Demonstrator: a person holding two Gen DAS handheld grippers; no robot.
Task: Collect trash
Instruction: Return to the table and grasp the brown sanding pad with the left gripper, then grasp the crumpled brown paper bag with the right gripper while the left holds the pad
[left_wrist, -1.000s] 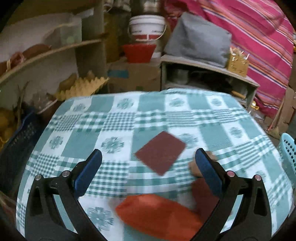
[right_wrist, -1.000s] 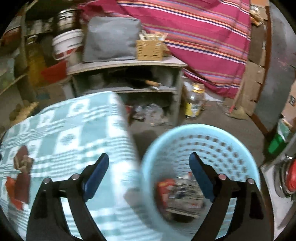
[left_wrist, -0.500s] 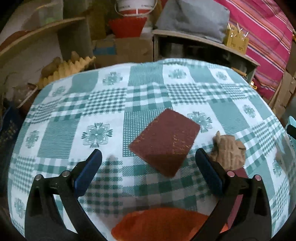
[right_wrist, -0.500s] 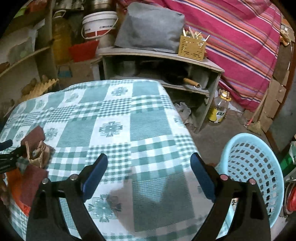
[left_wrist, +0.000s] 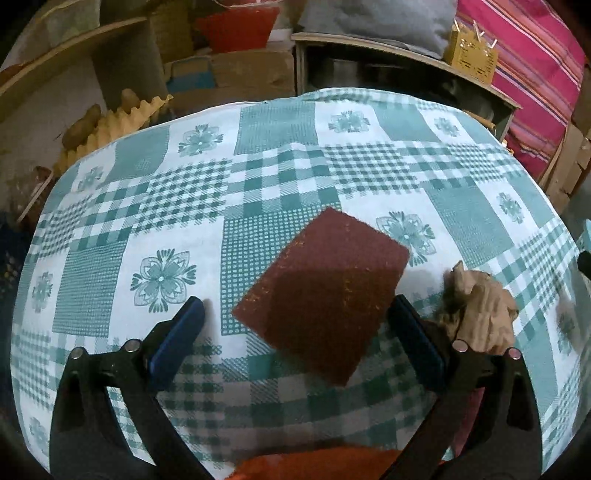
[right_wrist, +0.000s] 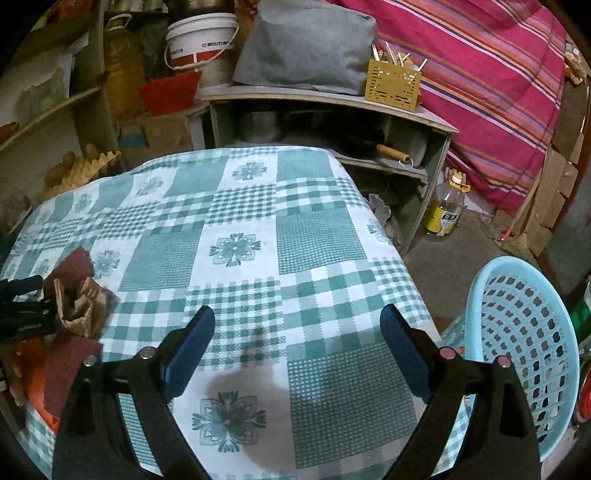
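A dark red scouring pad lies flat on the green checked tablecloth. My left gripper is open, its blue fingers on either side of the pad's near end, close above the cloth. A crumpled brown paper lies just right of its right finger; it also shows in the right wrist view. An orange wrapper lies at the near edge. My right gripper is open and empty over the table's right part. The light blue basket stands on the floor to the right.
A second dark red pad lies on the orange wrapper at the table's left front. Behind the table stand a low shelf with a grey cushion and a yellow holder. A bottle stands on the floor.
My left gripper has moved forward and down until its fingers straddle the dark red pad. My right gripper has swung left from over the basket to over the table.
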